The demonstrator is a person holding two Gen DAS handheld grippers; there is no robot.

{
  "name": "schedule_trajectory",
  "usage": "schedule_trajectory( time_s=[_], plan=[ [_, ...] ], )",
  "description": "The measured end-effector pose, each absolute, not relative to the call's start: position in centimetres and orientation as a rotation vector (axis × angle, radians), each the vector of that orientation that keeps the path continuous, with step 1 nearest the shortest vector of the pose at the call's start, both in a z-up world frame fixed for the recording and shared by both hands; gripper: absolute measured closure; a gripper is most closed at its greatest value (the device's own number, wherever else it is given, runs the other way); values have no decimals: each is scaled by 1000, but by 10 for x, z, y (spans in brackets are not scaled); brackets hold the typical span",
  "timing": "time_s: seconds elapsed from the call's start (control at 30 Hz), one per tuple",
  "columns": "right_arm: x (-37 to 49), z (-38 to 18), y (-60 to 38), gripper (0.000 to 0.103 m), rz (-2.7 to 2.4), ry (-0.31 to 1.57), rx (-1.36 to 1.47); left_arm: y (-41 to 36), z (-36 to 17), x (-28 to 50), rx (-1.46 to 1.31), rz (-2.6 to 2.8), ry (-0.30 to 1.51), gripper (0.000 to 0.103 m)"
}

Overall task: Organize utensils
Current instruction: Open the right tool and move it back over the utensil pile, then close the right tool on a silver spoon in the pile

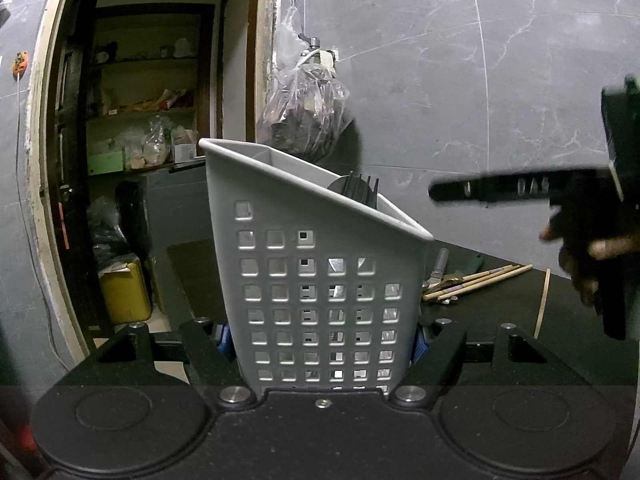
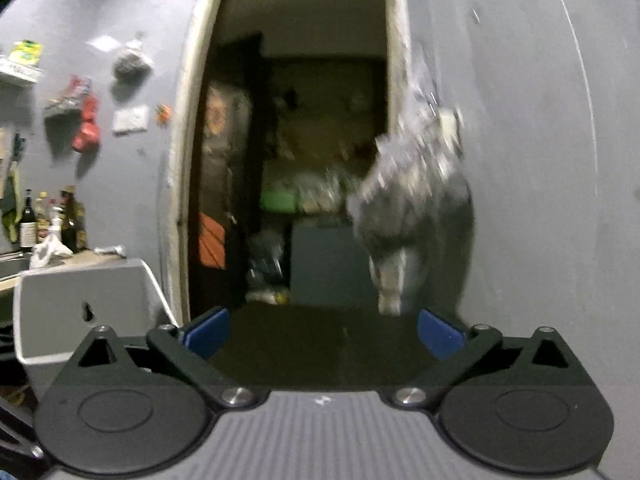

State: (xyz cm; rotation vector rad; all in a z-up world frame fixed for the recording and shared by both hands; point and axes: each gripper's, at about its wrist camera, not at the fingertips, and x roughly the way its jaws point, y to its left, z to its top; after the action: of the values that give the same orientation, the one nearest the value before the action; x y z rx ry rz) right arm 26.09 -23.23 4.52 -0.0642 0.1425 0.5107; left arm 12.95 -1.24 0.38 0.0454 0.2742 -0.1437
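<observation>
Standing at the middle of the left wrist view is the tall grey plastic utensil caddy with a slanted rim and square perforations [image 1: 320, 280], and it is pinned there for a reason: the left gripper [image 1: 322, 344] has its blue-padded fingers [image 1: 421, 346] pressed against both side walls, clamped hard on it, so the caddy won't slide or tip on the dark countertop [image 1: 500, 292] while things drop in. Inside, poking above the sloped rim, sits a black ribbed utensil head [image 1: 358, 191], already sorted. The low front edge faces the loose pile, which I judge makes loading easier from that side.

Off to the right, blurred, comes the right gripper [image 2: 322, 338]; its own camera shows the blue pads [image 2: 206, 336] spread as wide as they go with nothing between them but countertop, so it is empty.

Waiting just beyond the caddy lie the pale wooden chopsticks [image 1: 480, 280] in a loose bundle, beside a metal-handled tool [image 1: 438, 266] I can't identify, and a thin curved wooden stick [image 1: 543, 304] further right. Those look like the next pickups.
</observation>
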Motion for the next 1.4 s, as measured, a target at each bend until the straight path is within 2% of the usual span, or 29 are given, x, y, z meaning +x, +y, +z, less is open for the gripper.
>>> schedule_trajectory(
  time_s=[0.33,0.87,1.2,1.37,1.4],
  plan=[
    [280,0,-234,0,467,402,-86,-13,3,128,45,-144,272,27],
    [305,-20,-207,1,455,554,-98,-13,3,128,46,-144,272,27],
    [314,-26,-200,12,390,583,-94,-13,2,128,46,-144,271,27],
    [315,-27,-198,33,360,597,-109,-13,2,128,47,-144,271,27],
    [314,-27,-199,41,357,597,-111,-13,2,128,46,-144,271,27]
  ],
)
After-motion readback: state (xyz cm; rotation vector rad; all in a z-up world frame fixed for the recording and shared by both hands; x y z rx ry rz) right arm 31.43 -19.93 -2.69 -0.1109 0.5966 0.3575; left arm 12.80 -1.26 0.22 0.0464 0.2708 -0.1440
